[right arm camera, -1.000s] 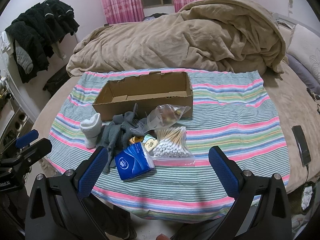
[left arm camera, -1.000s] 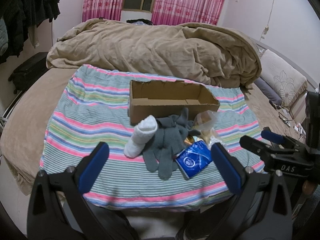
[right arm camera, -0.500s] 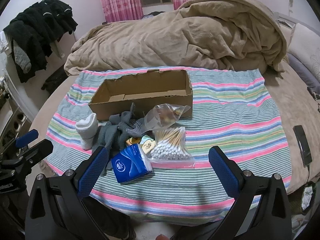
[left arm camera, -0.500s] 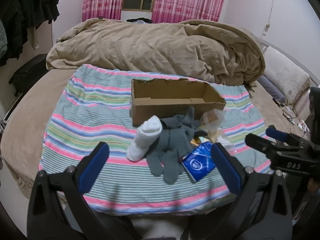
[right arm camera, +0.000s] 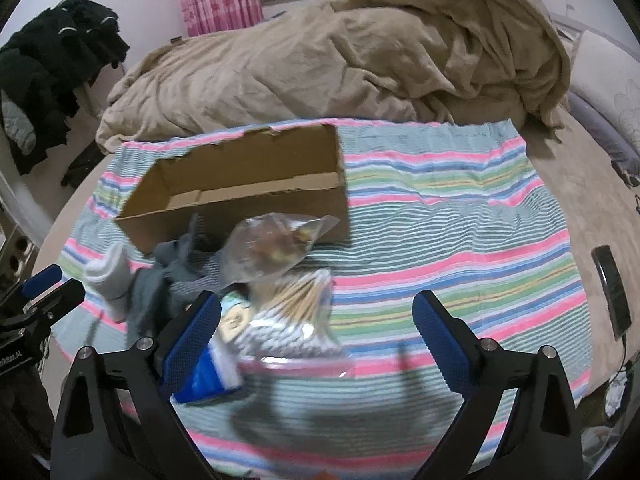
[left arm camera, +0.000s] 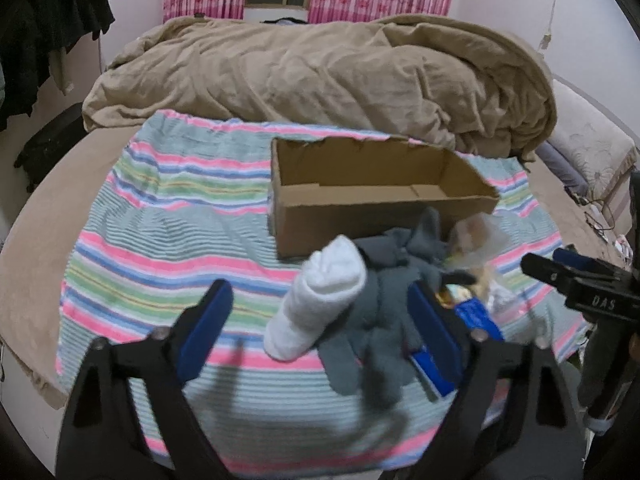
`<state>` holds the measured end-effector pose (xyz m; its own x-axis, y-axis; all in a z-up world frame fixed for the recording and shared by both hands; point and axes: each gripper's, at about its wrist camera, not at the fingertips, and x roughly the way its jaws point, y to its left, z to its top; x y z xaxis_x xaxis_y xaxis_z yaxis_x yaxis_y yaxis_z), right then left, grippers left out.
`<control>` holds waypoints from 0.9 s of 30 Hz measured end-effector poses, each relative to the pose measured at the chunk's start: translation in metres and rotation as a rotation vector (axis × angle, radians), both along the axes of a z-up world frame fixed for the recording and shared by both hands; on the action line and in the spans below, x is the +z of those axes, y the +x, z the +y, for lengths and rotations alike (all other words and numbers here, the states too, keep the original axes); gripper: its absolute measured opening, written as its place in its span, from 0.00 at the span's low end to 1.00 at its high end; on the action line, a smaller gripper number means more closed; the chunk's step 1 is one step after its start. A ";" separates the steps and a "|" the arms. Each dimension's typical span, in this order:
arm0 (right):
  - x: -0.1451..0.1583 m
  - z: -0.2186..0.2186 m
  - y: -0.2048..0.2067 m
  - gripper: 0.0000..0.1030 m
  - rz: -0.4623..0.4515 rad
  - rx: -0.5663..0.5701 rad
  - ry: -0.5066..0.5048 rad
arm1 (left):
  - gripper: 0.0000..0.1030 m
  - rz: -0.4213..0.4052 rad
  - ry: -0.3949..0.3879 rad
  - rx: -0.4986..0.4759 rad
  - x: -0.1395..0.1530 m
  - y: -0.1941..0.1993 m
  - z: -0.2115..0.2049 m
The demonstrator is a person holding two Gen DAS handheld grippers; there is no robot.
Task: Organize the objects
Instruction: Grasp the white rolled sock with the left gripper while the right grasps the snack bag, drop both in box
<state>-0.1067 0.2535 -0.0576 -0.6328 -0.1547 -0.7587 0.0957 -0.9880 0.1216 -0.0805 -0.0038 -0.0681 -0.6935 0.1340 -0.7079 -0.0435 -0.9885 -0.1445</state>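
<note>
An open cardboard box (left arm camera: 360,184) stands on a striped cloth (left arm camera: 168,240) on the bed; it also shows in the right wrist view (right arm camera: 248,184). In front of it lie a rolled white sock (left arm camera: 320,296), grey gloves (left arm camera: 380,320), a blue tissue pack (right arm camera: 208,372), a bag of cotton swabs (right arm camera: 296,316) and a clear snack bag (right arm camera: 272,244). My left gripper (left arm camera: 320,332) is open, its fingers on either side of the sock and gloves. My right gripper (right arm camera: 316,340) is open around the swab bag.
A tan duvet (left arm camera: 340,76) is heaped behind the box. Dark clothes (right arm camera: 52,76) hang at the left. A phone (right arm camera: 610,284) lies on the bed at the right edge. Pillows (left arm camera: 588,144) sit at the far right.
Both grippers have moved forward and down toward the pile. The sock and gloves now lie between the left fingers, the swab bag between the right fingers. Both stay open.
</note>
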 end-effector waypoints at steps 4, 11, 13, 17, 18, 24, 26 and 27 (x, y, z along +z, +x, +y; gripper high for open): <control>-0.014 0.002 -0.016 0.94 -0.030 0.016 -0.029 | 0.78 -0.035 0.000 0.003 -0.019 -0.018 -0.005; -0.039 -0.007 -0.038 0.86 -0.091 0.047 -0.058 | 0.57 -0.085 0.009 0.018 -0.047 -0.034 -0.017; -0.041 -0.009 -0.039 0.85 -0.090 0.055 -0.064 | 0.55 -0.083 0.013 0.020 -0.050 -0.036 -0.021; -0.036 -0.012 -0.041 0.85 -0.068 0.073 -0.086 | 0.54 -0.086 0.037 0.004 -0.056 -0.043 -0.025; -0.033 -0.013 -0.040 0.85 -0.058 0.083 -0.094 | 0.53 -0.081 0.043 -0.001 -0.056 -0.045 -0.026; -0.020 -0.026 -0.048 0.85 -0.005 0.134 -0.129 | 0.43 -0.076 0.070 -0.022 -0.058 -0.052 -0.024; -0.024 -0.029 -0.055 0.85 -0.019 0.126 -0.159 | 0.33 -0.077 0.084 -0.031 -0.059 -0.053 -0.023; -0.026 -0.029 -0.059 0.85 -0.027 0.122 -0.175 | 0.33 -0.077 0.088 -0.037 -0.058 -0.052 -0.023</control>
